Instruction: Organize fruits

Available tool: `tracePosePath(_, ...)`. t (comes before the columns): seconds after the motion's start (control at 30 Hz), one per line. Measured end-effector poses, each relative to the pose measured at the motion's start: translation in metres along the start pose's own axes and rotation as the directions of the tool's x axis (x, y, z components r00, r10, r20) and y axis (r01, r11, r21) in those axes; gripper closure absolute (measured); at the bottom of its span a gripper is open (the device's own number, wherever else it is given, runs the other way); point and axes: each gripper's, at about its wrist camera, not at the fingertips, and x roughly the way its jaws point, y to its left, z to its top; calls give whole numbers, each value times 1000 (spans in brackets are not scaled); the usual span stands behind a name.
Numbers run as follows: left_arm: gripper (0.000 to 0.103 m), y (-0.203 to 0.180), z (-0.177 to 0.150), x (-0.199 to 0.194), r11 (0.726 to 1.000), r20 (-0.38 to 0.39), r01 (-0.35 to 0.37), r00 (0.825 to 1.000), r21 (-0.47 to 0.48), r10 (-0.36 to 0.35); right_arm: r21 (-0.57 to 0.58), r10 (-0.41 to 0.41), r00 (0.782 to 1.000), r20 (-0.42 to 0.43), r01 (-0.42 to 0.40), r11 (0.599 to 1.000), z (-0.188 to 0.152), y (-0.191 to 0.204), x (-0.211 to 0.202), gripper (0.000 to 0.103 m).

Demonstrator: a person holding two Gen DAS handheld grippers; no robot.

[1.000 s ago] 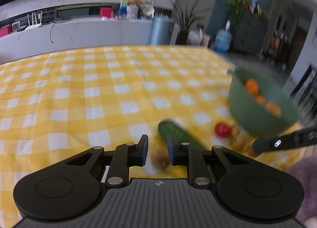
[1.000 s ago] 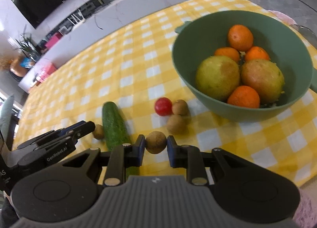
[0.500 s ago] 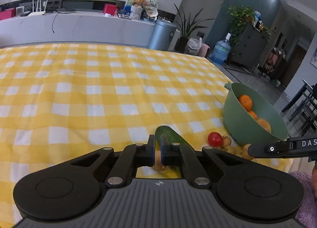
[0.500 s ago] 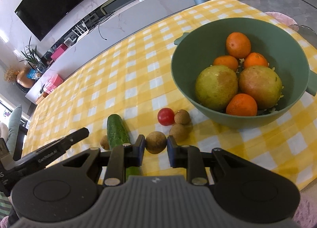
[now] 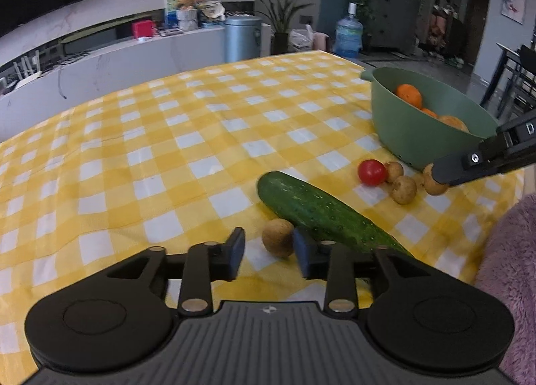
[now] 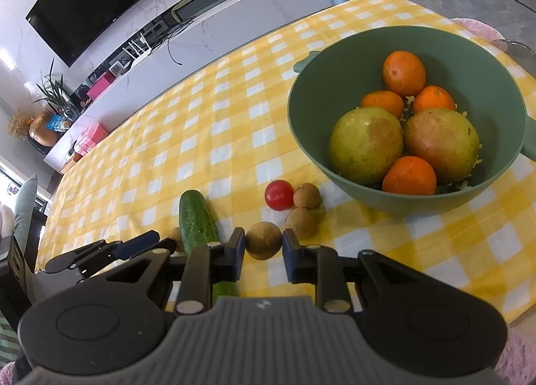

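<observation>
My left gripper is open, with a small brown round fruit on the cloth between its fingertips, beside the cucumber. My right gripper is shut on another brown round fruit, held just above the cloth. A cherry tomato and two more brown fruits lie beside the green bowl, which holds several oranges and two large yellow-green fruits. The cucumber also shows in the right wrist view.
The table has a yellow and white checked cloth. Its front edge runs just below the grippers. A pink fuzzy cushion lies at the right. A white counter stands behind the table.
My left gripper has opened from shut and tilted down over the small brown fruit by the cucumber. My right gripper stays shut on its fruit, barely moved.
</observation>
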Motion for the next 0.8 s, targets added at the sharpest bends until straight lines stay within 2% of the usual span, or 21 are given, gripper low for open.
tracePosePath(0.1, 50, -4, 1, 15, 997, -43, -4, 999, 80, 8, 5, 1, 1000, 2, -1, 1000, 0, -1, 0, 83)
tracePosePath(0.17, 50, 0, 1, 18, 998, -49, 12, 999, 61, -9, 10, 5, 1000, 8, -5, 1000, 0, -2, -2, 83)
tracePosePath(0.3, 68, 6, 0, 16, 1000, -35, 9, 999, 27, -8, 15, 1, 1000, 16, -1, 1000, 0, -4, -4, 83)
tracePosePath(0.37, 73, 6, 0, 15, 1000, -30, 8, 1000, 18, -8, 13, -1, 1000, 14, 1, 1000, -1, -3, -4, 83)
tracePosePath(0.6, 73, 5, 0, 10, 1000, -24, 3, 1000, -5, -3, 18, 2, 1000, 22, -2, 1000, -1, -3, -6, 83)
tracePosePath(0.8, 73, 11, 4, -7, 992, 38, 41, 999, -116, -37, 21, 33, 999, 39, -33, 999, 0, -1, -10, 83)
